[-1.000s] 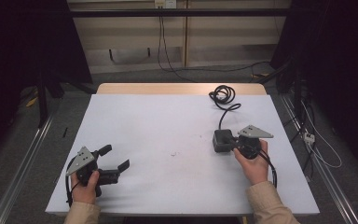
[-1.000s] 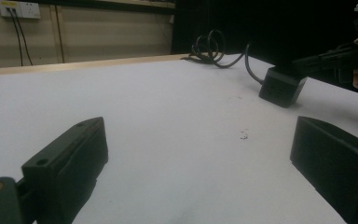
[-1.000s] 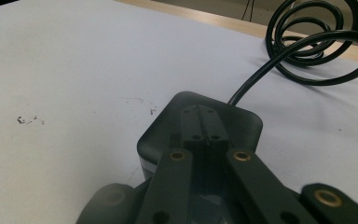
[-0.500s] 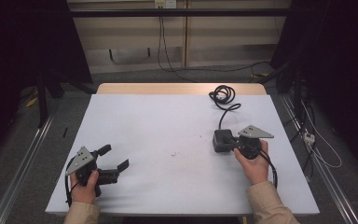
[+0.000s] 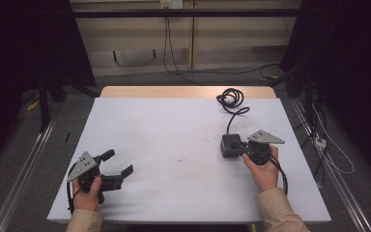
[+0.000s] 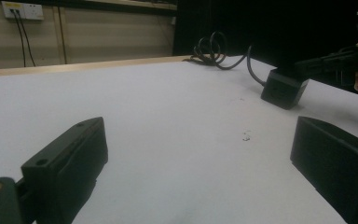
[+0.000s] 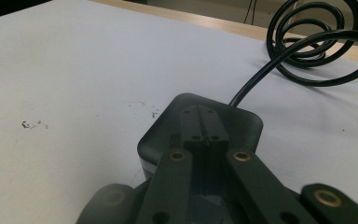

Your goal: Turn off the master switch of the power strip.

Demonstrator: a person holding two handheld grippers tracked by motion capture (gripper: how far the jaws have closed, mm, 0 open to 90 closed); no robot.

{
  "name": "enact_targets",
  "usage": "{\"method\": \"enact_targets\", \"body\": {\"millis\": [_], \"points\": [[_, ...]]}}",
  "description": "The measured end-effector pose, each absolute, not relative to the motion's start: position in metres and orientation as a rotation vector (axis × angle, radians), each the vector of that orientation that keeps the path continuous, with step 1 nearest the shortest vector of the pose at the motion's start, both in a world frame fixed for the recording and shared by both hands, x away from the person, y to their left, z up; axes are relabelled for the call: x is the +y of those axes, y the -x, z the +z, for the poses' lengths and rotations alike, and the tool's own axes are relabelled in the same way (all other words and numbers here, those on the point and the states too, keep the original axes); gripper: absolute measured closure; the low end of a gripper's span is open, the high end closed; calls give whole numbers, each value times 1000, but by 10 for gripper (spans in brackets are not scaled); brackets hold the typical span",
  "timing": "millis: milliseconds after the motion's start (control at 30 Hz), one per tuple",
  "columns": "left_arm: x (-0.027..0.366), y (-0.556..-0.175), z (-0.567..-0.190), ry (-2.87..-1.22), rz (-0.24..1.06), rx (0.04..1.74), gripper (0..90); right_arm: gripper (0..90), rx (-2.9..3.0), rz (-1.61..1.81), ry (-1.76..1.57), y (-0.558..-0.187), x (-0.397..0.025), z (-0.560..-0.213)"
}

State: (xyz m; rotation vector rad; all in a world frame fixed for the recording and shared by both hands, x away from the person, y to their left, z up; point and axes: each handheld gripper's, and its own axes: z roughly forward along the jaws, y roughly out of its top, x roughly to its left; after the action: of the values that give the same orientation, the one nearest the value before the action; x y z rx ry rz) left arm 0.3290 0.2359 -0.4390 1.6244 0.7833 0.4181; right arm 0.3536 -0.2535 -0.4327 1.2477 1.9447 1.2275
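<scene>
Layout around the power adapter

The power adapter [image 5: 229, 145] lies on the surface [image 5: 174, 130], right of its middle. Its coiled cable [image 5: 232, 99] lies behind it near the far edge. The right hand-held gripper [image 5: 239, 147] sits just right of the adapter; the left hand-held gripper [image 5: 117, 164] is far to its left, nearer the front edge.

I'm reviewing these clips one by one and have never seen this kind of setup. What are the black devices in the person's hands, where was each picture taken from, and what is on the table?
No robot here: a person holds hand-held tongs, one in each hand. The high view looks down on the white table from above the person's side. The left tongs rest near the table's front left corner, jaws wide apart, holding nothing. The right tongs have their jaws together over a black power adapter, whose cable runs back to a coil near the far edge. The other two pictures come from cameras riding on the tongs, looking along the jaws: the left gripper view faces across the table towards the adapter, the right gripper view looks at it up close.
</scene>
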Motion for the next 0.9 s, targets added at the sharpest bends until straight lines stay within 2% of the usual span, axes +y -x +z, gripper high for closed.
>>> {"method": "enact_targets", "body": {"millis": [900], "points": [[236,-329,-439,-1628,420,784,37,900,1941,1218,-1224,-353,-253,-429]]}}
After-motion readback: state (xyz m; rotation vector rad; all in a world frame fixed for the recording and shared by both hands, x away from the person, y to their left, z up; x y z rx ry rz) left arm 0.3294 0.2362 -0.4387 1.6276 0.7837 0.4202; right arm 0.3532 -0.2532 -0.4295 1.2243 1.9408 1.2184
